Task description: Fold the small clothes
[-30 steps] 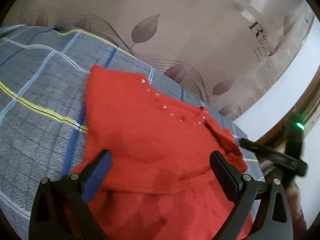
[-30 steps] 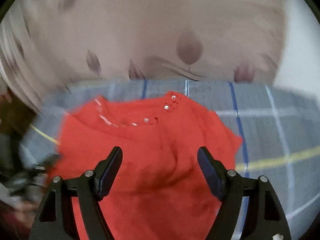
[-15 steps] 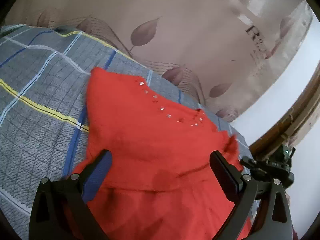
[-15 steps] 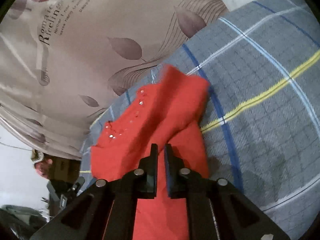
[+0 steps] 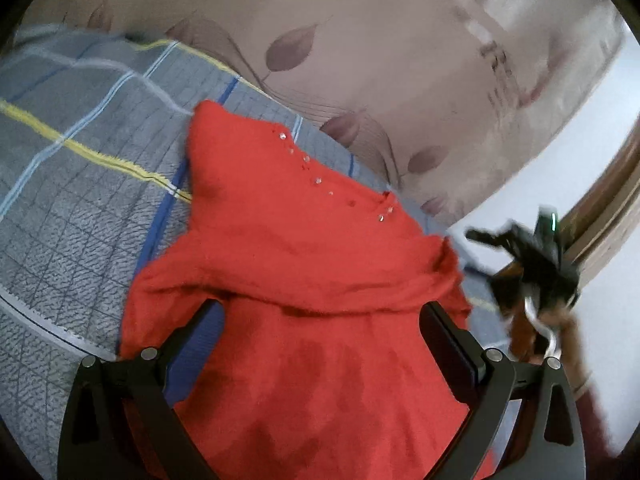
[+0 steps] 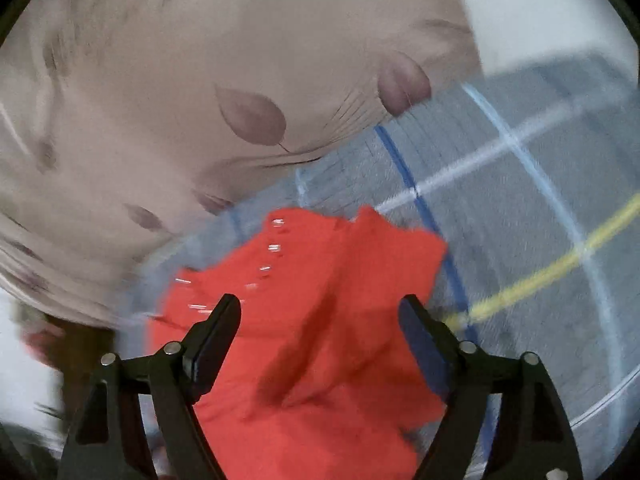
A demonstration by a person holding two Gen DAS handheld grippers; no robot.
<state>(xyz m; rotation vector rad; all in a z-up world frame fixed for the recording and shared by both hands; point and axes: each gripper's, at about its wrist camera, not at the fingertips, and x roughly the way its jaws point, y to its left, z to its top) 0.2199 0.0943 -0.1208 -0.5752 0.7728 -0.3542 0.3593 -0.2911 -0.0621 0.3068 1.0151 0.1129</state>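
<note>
Red sweater [image 5: 304,272] lay mid-frame on the plaid bed [image 5: 80,200]; left tongs [image 5: 320,320] and right tongs [image 6: 320,316] gaped wide, holding nothing.

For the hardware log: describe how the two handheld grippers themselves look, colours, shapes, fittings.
Both are matte black plastic. The left gripper has two angled fingers with flat pads, silver pivot screws and triangular cut-outs in the frame. The right gripper is built the same; its inner pads look dark blue. In the left wrist view its body carries a green light. No cables are visible.

Sweater [image 5: 304,264] on bedspread [image 5: 80,200], curtain [image 5: 360,40] behind
</note>
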